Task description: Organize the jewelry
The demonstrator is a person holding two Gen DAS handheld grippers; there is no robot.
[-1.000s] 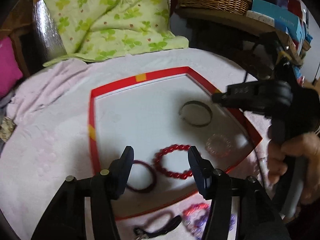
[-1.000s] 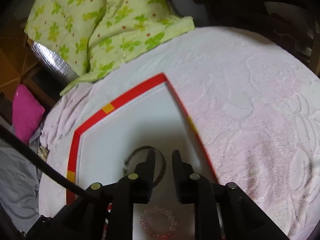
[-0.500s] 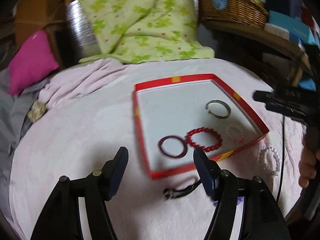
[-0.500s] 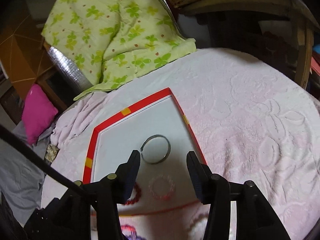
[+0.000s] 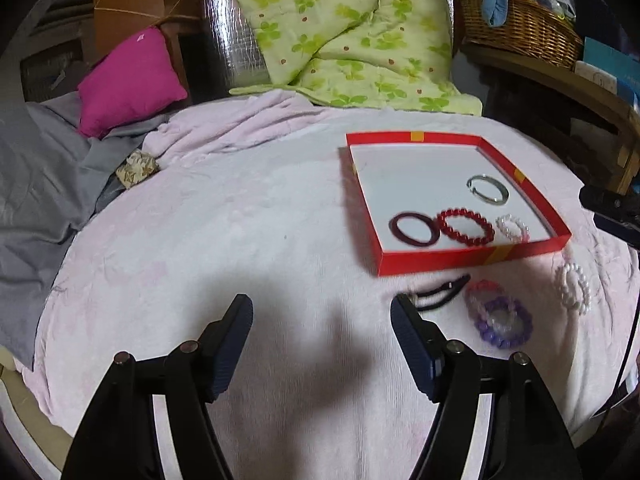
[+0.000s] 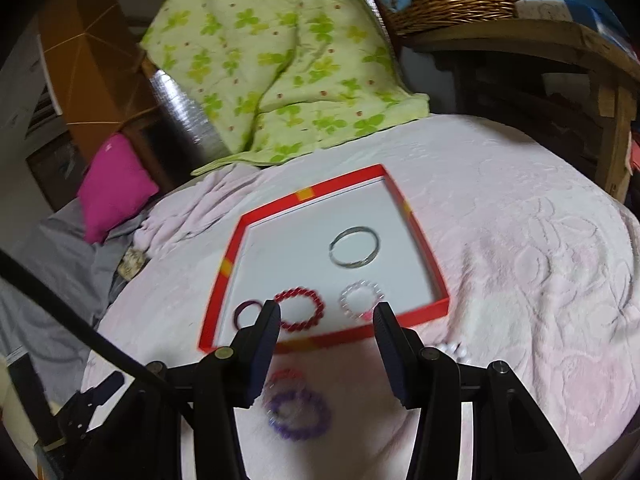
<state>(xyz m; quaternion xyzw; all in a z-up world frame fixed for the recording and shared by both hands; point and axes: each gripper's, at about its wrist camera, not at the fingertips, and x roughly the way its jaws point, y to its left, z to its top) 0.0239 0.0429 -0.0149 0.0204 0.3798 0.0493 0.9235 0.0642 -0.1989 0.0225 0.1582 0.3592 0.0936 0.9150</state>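
Two grippers hang over a pale pink blanket [image 5: 248,240], both with nothing between their fingers. The left gripper [image 5: 322,316] has its jaws spread wide and they have just been opening further; only blanket lies under the gap. The right gripper [image 6: 326,320] stands half spread after opening moments ago.

Nearest, loose on the blanket, lie a purple bead bracelet [image 5: 502,322] overlapping a pink one, a black hair clip [image 5: 442,292] and a white pearl bracelet [image 5: 573,288].

Just beyond them sits a shallow red box [image 5: 436,258] with a white floor. Inside, along its near wall, rest a dark maroon bangle [image 5: 414,229], a red bead bracelet [image 5: 465,227] touching it, and a pale pink bead bracelet [image 5: 513,228]. Farther in lies a silver bangle [image 5: 488,189], apart from the rest.

Behind the box lie a green clover-print quilt [image 5: 352,28], a magenta pillow [image 5: 130,80] and a wicker basket [image 5: 520,28].
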